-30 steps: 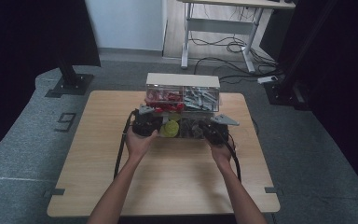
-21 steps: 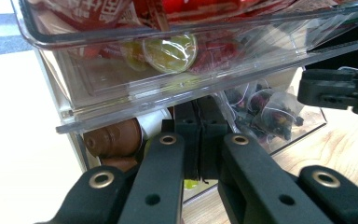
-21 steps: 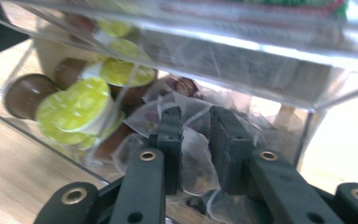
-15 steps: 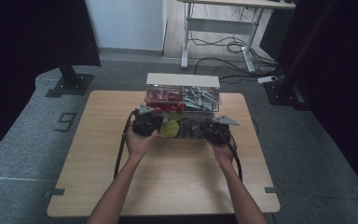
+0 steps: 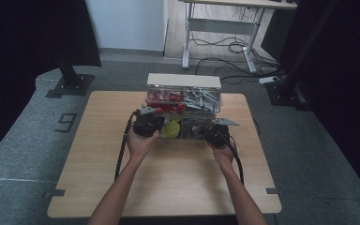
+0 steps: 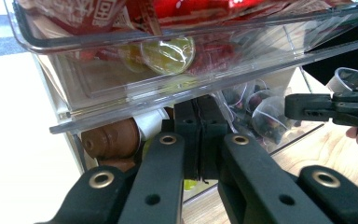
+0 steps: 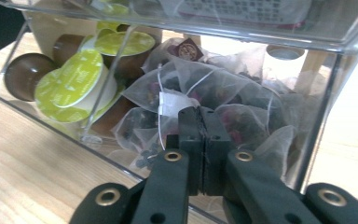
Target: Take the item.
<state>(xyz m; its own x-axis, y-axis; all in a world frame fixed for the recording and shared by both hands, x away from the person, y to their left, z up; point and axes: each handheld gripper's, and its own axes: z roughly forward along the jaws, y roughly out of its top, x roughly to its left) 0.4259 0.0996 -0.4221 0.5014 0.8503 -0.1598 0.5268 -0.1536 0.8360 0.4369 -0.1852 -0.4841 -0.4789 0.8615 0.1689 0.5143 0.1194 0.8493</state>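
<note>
Here both claws sit at the front of a clear two-tier organizer [image 5: 183, 101] standing at the far middle of the counter [image 5: 98, 187]. The left claw [image 6: 197, 122] is fully closed with nothing between its jaws, tips tucked under the lip of the upper drawer [image 6: 168, 93], beside brown coffee capsules [image 6: 109, 140]. The right claw [image 7: 200, 126] has just snapped closed, also on nothing, against the front wall of the lower drawer [image 7: 121, 163], where tea bags [image 7: 205, 93] and green-lidded pods [image 7: 74, 74] lie. The step looks like moving a drawer. To do it well, keep both claws level and push or pull evenly, so the drawer slides straight without the organizer skidding across the counter.
</note>
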